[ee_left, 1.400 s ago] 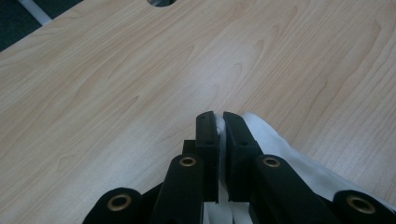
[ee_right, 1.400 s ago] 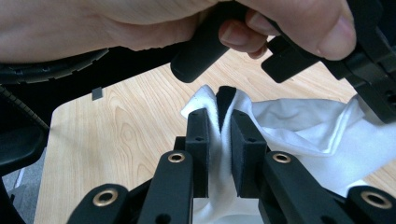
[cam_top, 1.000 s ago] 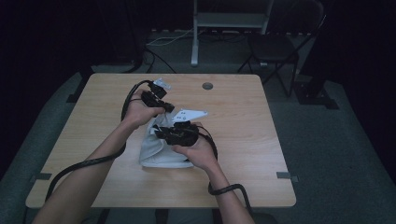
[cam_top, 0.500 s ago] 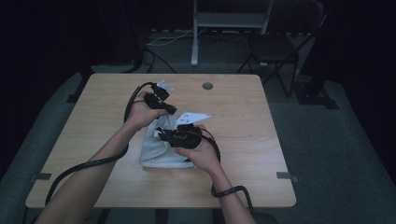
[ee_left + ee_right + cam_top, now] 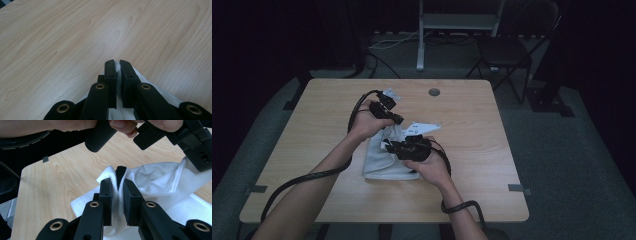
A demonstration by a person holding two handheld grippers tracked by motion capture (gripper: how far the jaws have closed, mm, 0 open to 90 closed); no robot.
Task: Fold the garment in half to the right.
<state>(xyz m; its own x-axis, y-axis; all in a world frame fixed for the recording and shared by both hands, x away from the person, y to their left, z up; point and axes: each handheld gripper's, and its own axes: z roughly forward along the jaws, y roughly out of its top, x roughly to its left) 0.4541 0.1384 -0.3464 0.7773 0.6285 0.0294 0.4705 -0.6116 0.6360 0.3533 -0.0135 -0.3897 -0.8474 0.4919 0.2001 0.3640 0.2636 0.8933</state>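
A white cloth (image 5: 382,155) lies partly folded in the middle of the wooden table (image 5: 312,130). My left gripper (image 5: 393,120) is at its far edge and is shut on a raised fold of the cloth (image 5: 118,72). My right gripper (image 5: 388,146) is just in front of it, lifted a little, shut on another pinch of the cloth (image 5: 117,187). In the right gripper view the cloth (image 5: 160,180) stretches from my jaws up to the left gripper (image 5: 200,152), held by a hand at the top of that view.
A small dark round disc (image 5: 434,92) sits near the table's far edge. A chair (image 5: 507,50) and a metal stand (image 5: 452,25) are on the floor beyond the table. Cables (image 5: 297,182) trail from both grippers toward the near edge.
Both grippers have kept their hold on the cloth. The right gripper has shifted slightly toward the near side, and the cloth between them looks a bit more bunched.
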